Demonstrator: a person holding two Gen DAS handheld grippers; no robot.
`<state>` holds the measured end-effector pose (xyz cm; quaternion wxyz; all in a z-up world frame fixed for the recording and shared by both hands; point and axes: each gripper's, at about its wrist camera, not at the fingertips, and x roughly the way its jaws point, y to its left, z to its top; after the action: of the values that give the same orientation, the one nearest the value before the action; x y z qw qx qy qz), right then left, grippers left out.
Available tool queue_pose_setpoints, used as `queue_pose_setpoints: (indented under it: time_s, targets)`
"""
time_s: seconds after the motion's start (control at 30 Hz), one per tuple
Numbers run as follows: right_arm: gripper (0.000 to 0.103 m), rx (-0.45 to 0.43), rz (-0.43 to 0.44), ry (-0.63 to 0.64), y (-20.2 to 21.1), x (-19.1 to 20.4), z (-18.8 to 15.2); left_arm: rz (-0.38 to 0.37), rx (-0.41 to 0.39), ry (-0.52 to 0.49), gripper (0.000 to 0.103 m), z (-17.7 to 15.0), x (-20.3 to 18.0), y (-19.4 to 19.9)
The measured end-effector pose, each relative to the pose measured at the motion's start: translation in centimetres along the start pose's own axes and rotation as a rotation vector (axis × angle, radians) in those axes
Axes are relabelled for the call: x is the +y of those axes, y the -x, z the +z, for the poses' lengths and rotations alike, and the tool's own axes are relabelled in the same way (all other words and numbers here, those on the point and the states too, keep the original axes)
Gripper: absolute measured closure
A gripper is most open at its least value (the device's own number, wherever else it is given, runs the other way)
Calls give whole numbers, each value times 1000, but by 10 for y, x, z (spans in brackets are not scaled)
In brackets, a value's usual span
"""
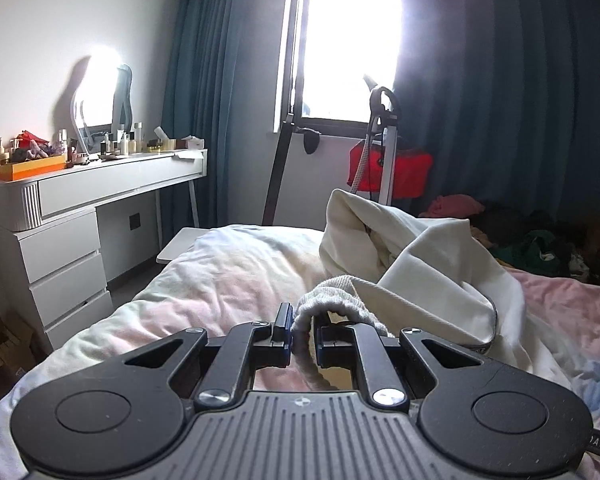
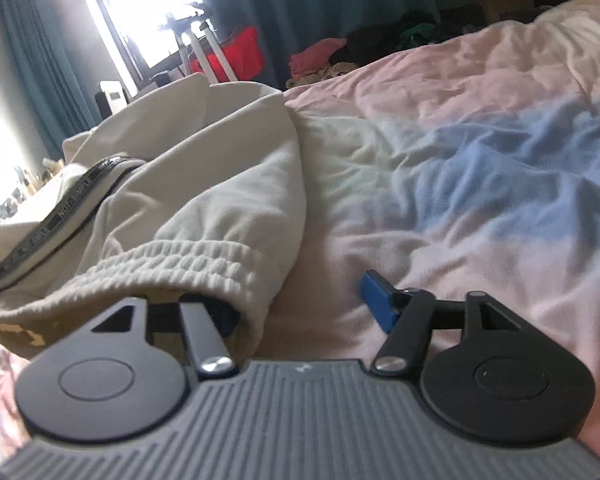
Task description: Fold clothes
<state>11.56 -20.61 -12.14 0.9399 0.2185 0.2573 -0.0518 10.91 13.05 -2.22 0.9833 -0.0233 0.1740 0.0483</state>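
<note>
The left gripper (image 1: pixel 302 334) pinches the ribbed elastic cuff (image 1: pixel 332 300) of a soft cream garment (image 2: pixel 204 184) heaped on a rumpled pastel duvet (image 2: pixel 460 152). The right gripper (image 2: pixel 300 300) gapes, its left finger under another gathered ribbed edge, pads not pressing.

The cream garment (image 1: pixel 412 264) heaps up in the middle of the bed (image 1: pixel 220 280), a raised fold of it blocking the way straight ahead of the left claw (image 1: pixel 302 330). Left of the garment the quilt lies low and bare toward the white bench (image 1: pixel 100 188) by the wall. Right of the garment (image 2: pixel 204 200), the pink and blue quilt (image 2: pixel 480 152) spreads open as far as the dark clothes pile (image 2: pixel 380 48) beyond the bed's far edge.
</note>
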Motion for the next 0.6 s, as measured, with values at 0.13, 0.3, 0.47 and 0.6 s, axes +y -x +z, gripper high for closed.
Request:
queue_pose_setpoints:
  time_s: [0.13,0.3,0.47,0.6]
  targets:
    - [84,-26,-15,106,7,12,7,-24,-22,-28,90,-5,-2,0]
    - [86,-165,-31,185,48,24,29,-84,-12,11,90,-2,0,9]
    - [87,-324,-54,276,126,36,48,-101,30,83,88,10,11,26]
    - [88,-359,-113,508,167,53,39,-126,175,67,84,6,19,28]
